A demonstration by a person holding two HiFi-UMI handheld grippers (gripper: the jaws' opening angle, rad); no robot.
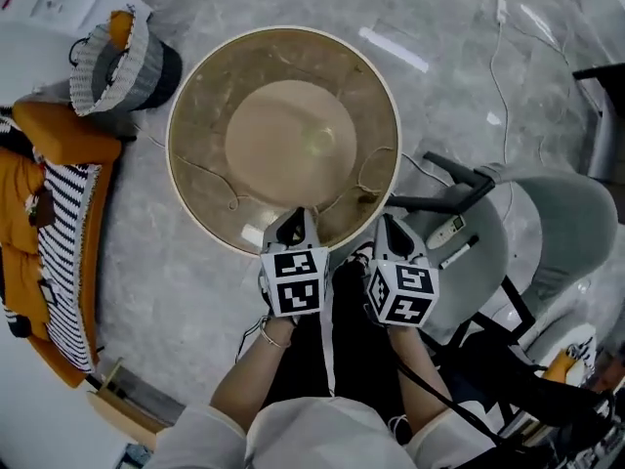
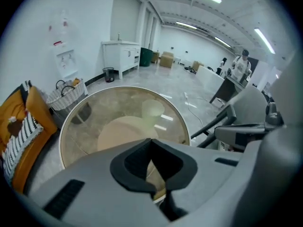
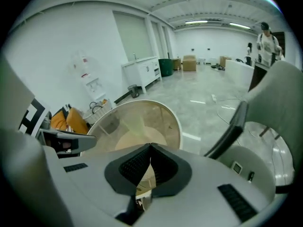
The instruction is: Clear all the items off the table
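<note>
Plainly, no writing can be read in the head view; the only print is the black-and-white square markers on each gripper's cube, and the sheets at the top left corner are too small to read. The round table has a clear glass top in a pale rim, with a beige disc base showing through it. It stands on grey marbled floor, with a woven basket near it on one side and a grey chair on the other. An orange cushion lies just beside the basket. Both forearms reach forward side by side. The left gripper and right gripper point steeply down over the table's near edge.

From the left gripper view, the left gripper has its jaws pressed together at the tips with nothing between them. The table lies beyond, the basket past its far left rim.

From the right gripper view, the right gripper likewise has its jaws closed tip to tip and empty. The table sits ahead and the chair to the right.
</note>
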